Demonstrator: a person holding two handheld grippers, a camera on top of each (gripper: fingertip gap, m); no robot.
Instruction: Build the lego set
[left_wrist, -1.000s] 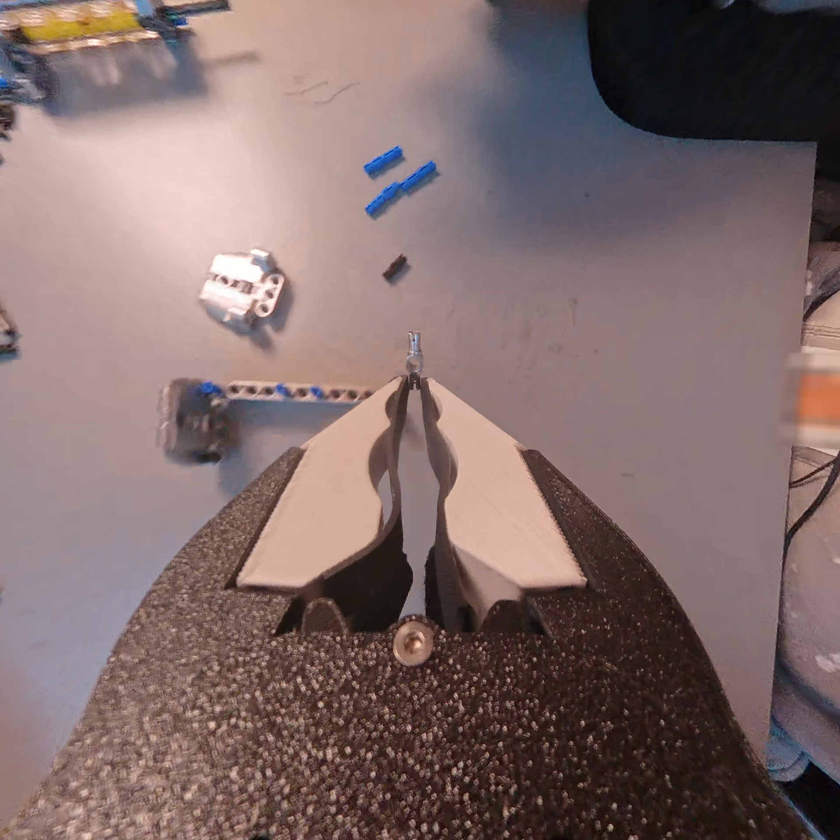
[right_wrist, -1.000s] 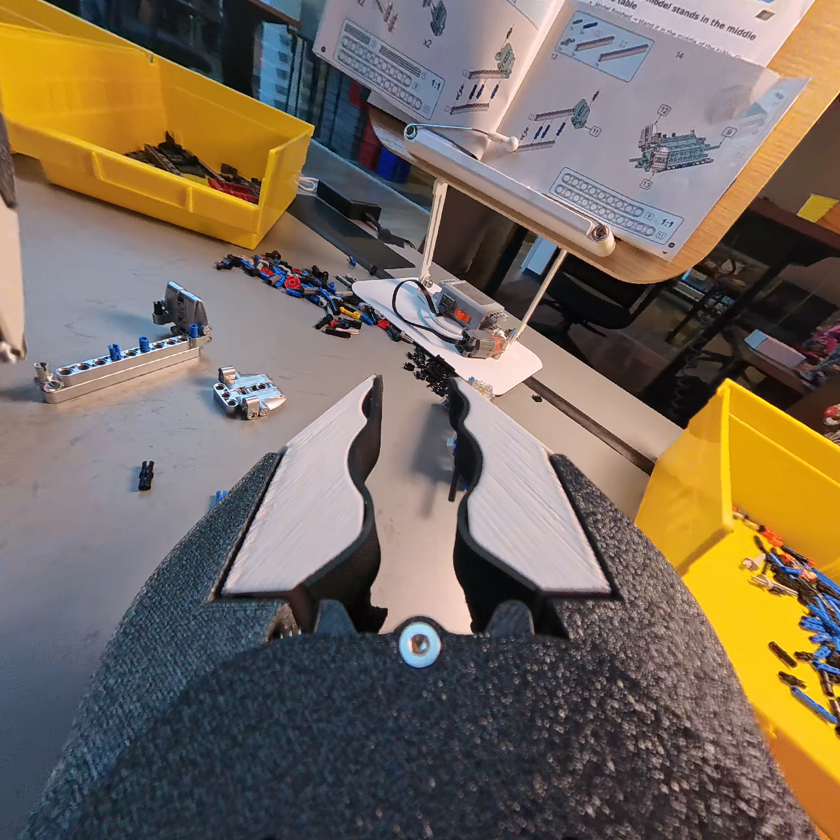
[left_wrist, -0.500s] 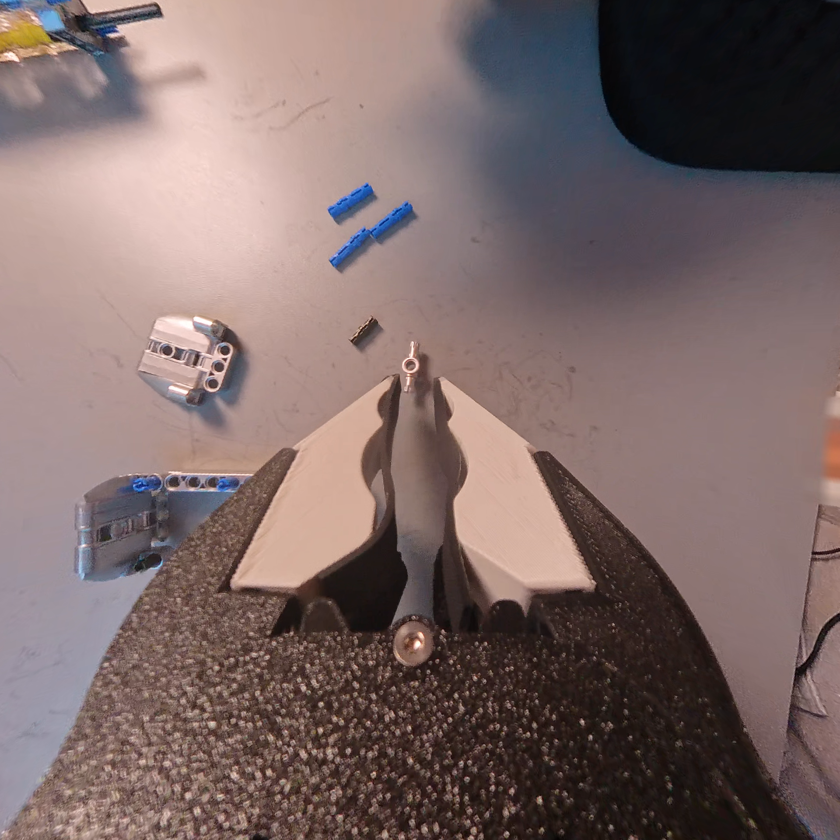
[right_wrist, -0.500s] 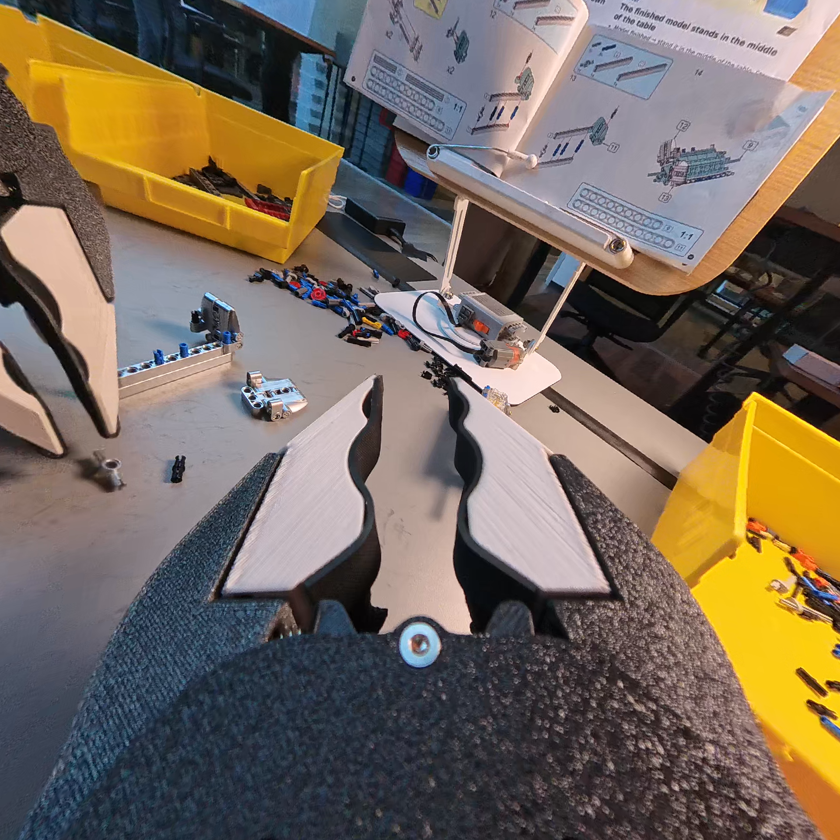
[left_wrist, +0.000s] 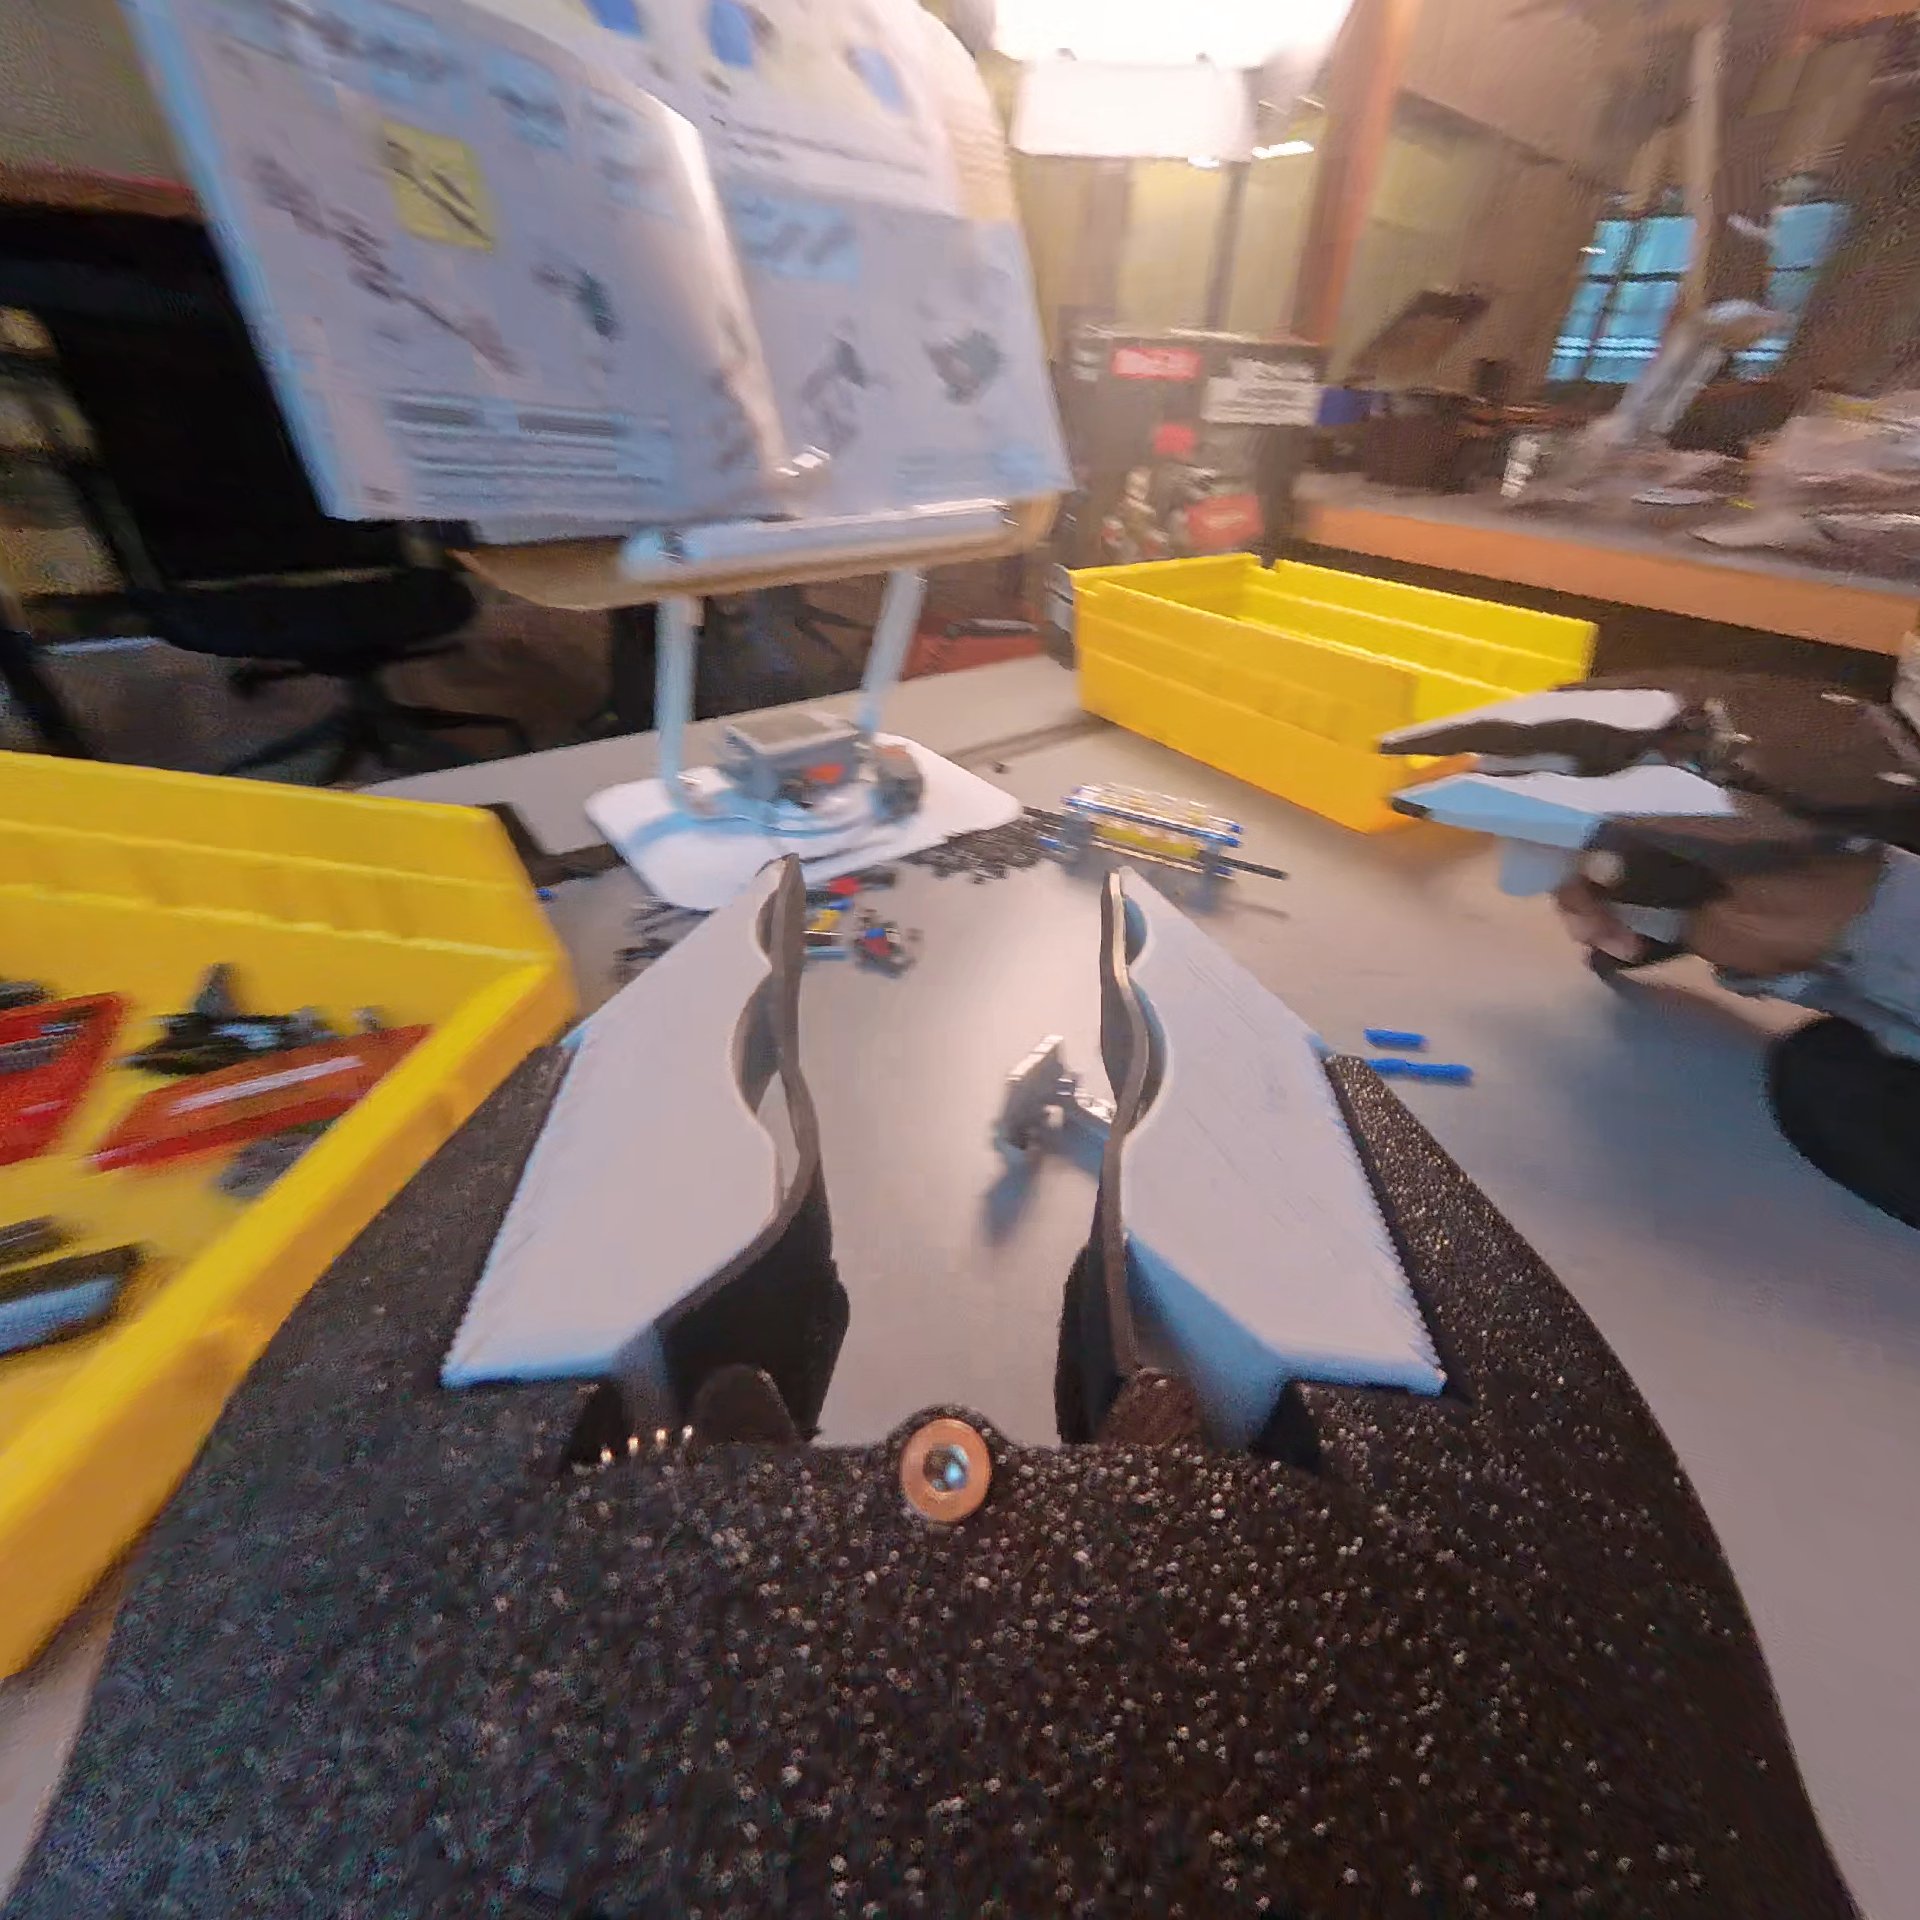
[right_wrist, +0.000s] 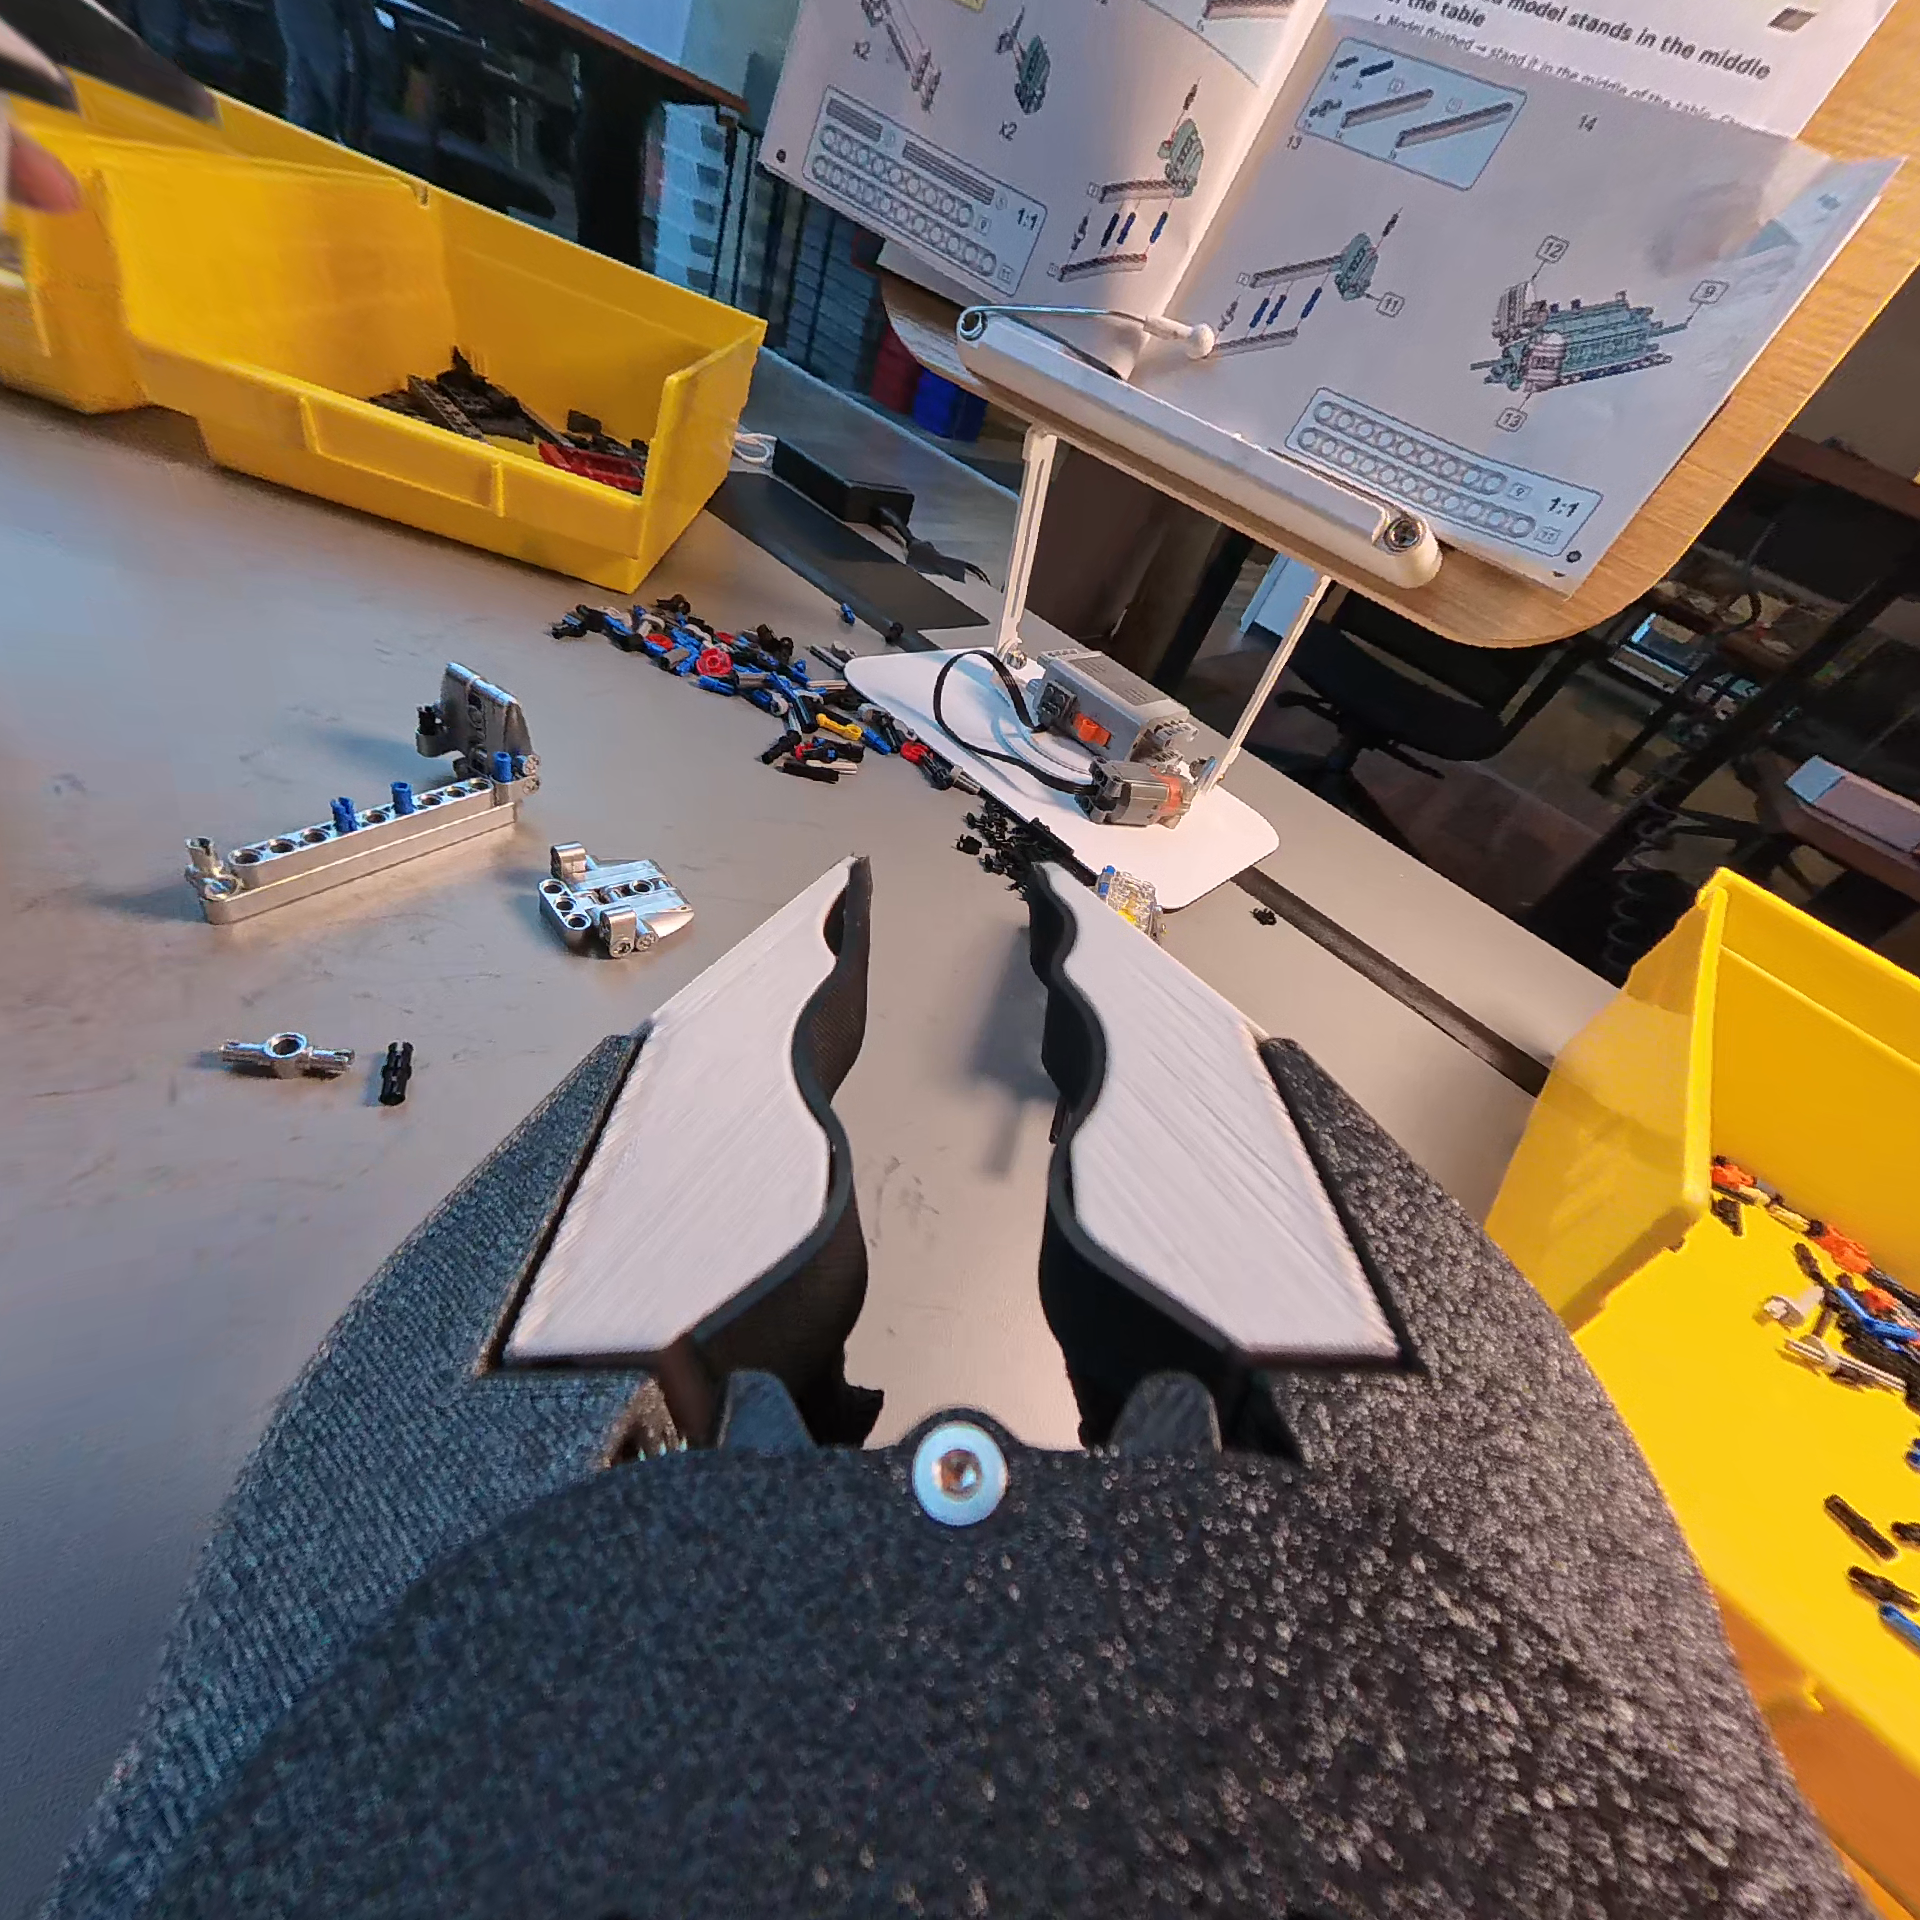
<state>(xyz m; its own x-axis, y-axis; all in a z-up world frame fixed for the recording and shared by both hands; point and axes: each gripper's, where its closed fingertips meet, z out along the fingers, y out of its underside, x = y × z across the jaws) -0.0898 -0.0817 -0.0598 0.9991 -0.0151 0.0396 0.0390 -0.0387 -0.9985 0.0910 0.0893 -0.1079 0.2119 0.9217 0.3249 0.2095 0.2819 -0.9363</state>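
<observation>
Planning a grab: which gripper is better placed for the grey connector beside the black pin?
Likely right. The right gripper is open and low, with the grey connector in view left of its fingers. The left gripper, also open, has no sight of it.

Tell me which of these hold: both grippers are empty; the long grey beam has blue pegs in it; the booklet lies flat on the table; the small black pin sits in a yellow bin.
1. Both the left gripper and right gripper are empty: true.
2. The long grey beam carries blue pegs: true.
3. The booklet lies flat: false, it is propped on a stand.
4. The small black pin is in a bin: false, it lies on the table.
</observation>
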